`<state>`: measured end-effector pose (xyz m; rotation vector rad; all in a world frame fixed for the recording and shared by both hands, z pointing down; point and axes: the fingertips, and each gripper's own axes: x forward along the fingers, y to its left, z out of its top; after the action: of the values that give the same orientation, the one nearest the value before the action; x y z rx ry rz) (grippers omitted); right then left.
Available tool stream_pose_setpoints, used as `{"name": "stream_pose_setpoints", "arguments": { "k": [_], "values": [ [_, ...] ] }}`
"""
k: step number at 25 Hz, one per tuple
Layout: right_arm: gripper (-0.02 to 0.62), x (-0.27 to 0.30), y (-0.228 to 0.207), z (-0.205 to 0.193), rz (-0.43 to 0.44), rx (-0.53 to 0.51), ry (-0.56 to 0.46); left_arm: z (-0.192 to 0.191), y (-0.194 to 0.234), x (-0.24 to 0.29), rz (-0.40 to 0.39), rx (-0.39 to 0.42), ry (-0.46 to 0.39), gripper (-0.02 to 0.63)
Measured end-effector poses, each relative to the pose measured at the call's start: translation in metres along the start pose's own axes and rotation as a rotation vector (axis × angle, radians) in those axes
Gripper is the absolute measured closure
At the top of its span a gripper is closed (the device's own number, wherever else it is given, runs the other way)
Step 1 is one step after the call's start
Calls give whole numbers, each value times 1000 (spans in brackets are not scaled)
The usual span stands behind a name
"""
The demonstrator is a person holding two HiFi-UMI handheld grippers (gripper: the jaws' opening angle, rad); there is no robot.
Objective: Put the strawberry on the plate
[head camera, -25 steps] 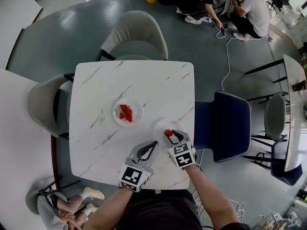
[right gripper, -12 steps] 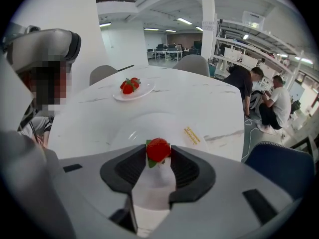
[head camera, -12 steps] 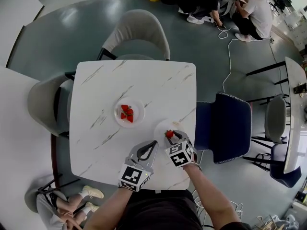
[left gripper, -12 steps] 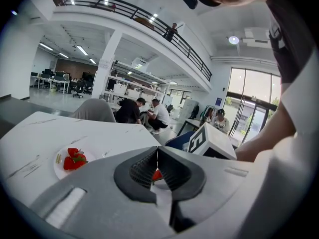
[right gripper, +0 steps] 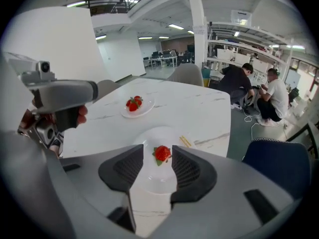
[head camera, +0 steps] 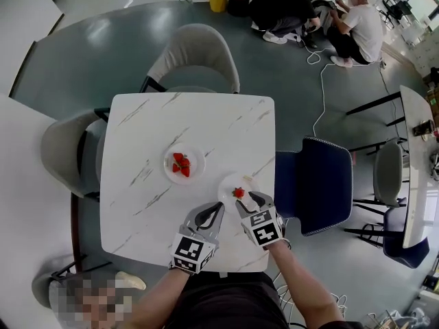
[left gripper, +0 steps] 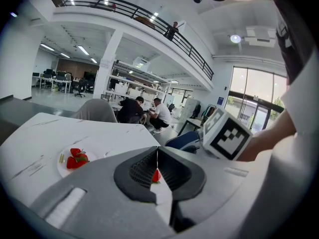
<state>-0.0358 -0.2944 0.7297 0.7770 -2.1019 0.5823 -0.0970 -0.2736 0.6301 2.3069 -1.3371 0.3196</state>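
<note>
The strawberry (head camera: 238,192) (right gripper: 161,154) lay on a small white plate (head camera: 228,183) (right gripper: 158,179) near the front right corner of a white marble table (head camera: 199,122). The right gripper (head camera: 247,199) (right gripper: 158,153) was poised over that plate with its jaws apart. They had just been opening, and the berry sat between them, close to the right-hand pad but pressed by neither. The right gripper view showed a clear gap on the berry's other side and bare plate under the jaws.

Just beside it, the left gripper (head camera: 220,205) (left gripper: 157,156) was held low over the table's front edge. Its two pads were closed against each other with nothing between them, and the red berry showed only through the slit beyond.

Further in, near the table's middle, a second plate (head camera: 197,162) (left gripper: 62,167) (right gripper: 147,107) carried a small heap of strawberries (head camera: 180,163) (left gripper: 76,158) (right gripper: 133,103), well apart from both grippers. A navy chair (head camera: 322,184) stood at the table's right side.
</note>
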Motion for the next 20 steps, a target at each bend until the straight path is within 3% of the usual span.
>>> {"name": "stream_pose_setpoints", "arguments": {
  "k": [8, 14, 20],
  "values": [
    [427, -62, 27, 46, 54, 61, -218, 27, -24, -12, -25, -39, -14, 595],
    [549, -133, 36, 86, 29, 92, -427, 60, -48, -30, -44, -61, -32, 595],
    [592, -180, 48, 113, 59, 138, -541, 97, -76, -54, -93, -38, -88, 597]
  ]
}}
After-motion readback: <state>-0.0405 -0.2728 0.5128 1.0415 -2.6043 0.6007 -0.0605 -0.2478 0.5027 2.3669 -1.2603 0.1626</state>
